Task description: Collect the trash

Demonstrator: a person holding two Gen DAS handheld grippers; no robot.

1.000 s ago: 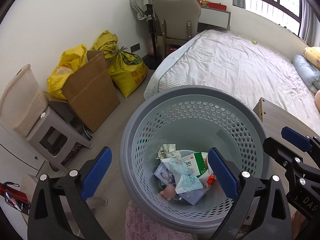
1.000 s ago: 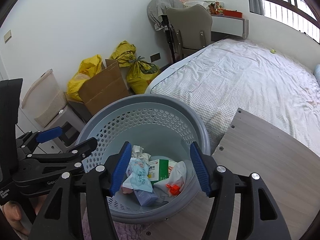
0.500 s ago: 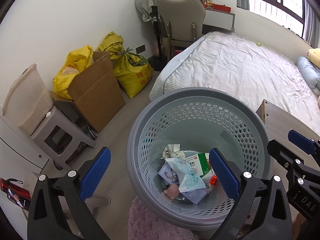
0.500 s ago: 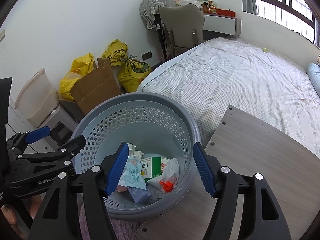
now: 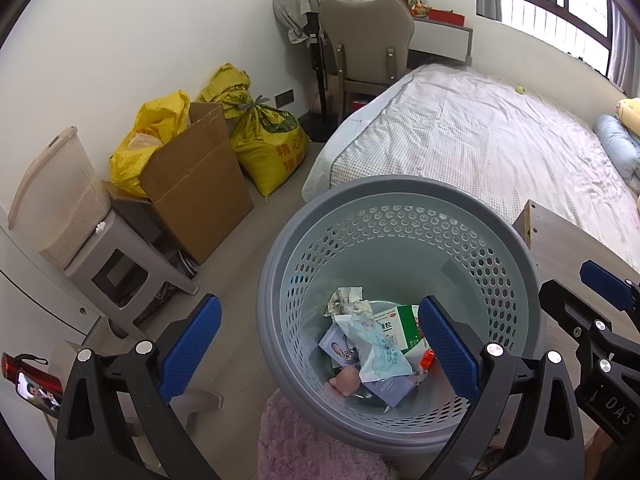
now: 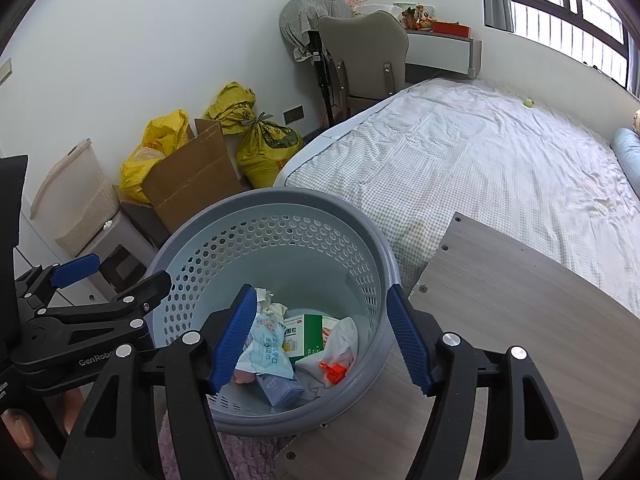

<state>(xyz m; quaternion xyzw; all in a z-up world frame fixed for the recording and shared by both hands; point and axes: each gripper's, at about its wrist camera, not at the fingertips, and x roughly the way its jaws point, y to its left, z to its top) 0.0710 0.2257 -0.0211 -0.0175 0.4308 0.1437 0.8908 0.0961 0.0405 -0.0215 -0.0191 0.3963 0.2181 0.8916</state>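
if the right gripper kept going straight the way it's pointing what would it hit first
Most likely the trash inside the grey perforated basket. The open right gripper aims down into it, roughly at the green-and-white medicine box. Depth is unclear.

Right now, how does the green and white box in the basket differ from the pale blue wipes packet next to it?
The green and white box is stiff, flat-sided and holds its shape; the pale blue wipes packet is soft and crumpled. The box lies nearer the middle of the grey basket; the packet lies on top of other trash, toward the left in the right wrist view. Both lie loose at the bottom, with neither gripper touching them.
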